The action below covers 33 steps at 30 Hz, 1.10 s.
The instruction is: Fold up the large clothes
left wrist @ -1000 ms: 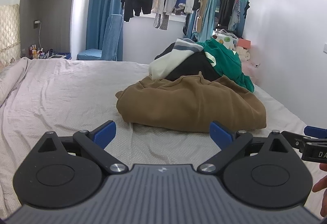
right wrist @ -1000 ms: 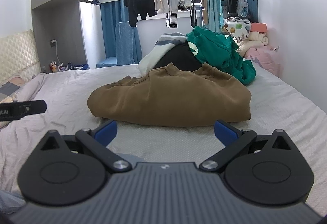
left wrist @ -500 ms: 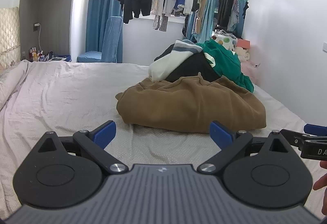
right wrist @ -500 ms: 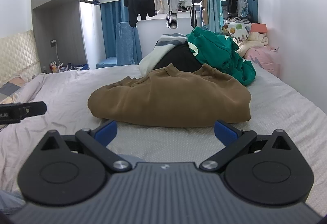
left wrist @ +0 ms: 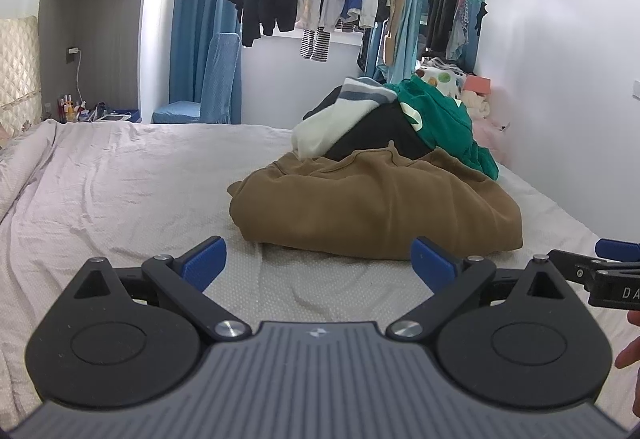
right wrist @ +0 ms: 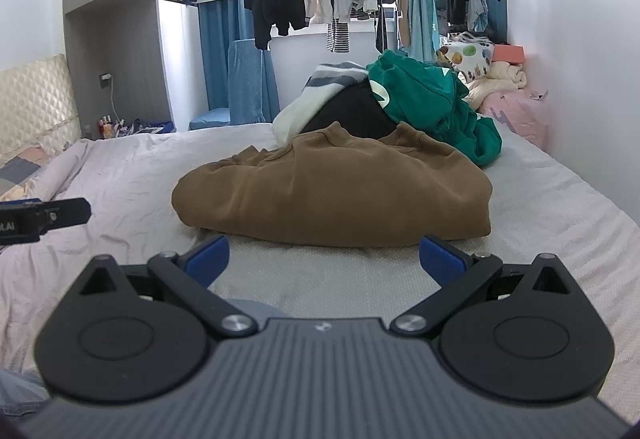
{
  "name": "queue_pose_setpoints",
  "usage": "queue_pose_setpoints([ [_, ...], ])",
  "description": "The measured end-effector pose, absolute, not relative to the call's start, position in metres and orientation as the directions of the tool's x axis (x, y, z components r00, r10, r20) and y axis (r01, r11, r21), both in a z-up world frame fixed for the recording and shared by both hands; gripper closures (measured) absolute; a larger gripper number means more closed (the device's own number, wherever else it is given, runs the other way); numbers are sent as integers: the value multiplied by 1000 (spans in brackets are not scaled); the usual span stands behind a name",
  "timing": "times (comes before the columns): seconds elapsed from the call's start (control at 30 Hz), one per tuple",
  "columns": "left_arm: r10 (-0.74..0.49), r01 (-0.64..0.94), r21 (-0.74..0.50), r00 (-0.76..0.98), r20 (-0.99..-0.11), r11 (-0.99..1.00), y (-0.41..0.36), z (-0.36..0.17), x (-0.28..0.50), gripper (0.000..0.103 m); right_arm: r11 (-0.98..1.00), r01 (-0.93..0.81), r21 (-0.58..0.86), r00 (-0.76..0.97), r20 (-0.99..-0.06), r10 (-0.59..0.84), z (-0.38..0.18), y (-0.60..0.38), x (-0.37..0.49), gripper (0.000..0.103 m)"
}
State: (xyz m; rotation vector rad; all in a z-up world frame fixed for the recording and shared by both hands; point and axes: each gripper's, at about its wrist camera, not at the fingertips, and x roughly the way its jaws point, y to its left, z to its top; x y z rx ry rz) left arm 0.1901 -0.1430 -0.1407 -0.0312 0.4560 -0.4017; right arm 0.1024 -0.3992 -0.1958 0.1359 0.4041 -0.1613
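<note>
We hold our left gripper (left wrist: 318, 265) and right gripper (right wrist: 324, 259) spread, empty, before the brown garment (right wrist: 336, 191) heaped toward the bed's (right wrist: 560, 207) right edge.

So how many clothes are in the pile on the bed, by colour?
Brown: 1, the brown sweatshirt in front
Green: 1, the green hoodie
Black: 1, the black garment
White with grey stripes: 1, the striped top
Total: 4 that show; any hidden underneath cannot be counted.
</note>
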Motion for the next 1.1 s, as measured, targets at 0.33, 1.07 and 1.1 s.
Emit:
queue_pose_setpoints([
  [0.33, -387, 372, -120, 819, -423, 920, -142, -141, 191, 2, 980, 173, 99, 908, -401, -120, -193, -402, 106, 0],
  [1.07, -388, 369, -130, 822, -416, 920, -140, -139, 187, 2, 979, 174, 102, 907, -405, -119, -195, -404, 108, 0],
  [1.1, -388, 369, -131, 822, -416, 920, -140, -139, 187, 2, 980, 174, 101, 907, -404, -120, -195, -403, 108, 0],
])
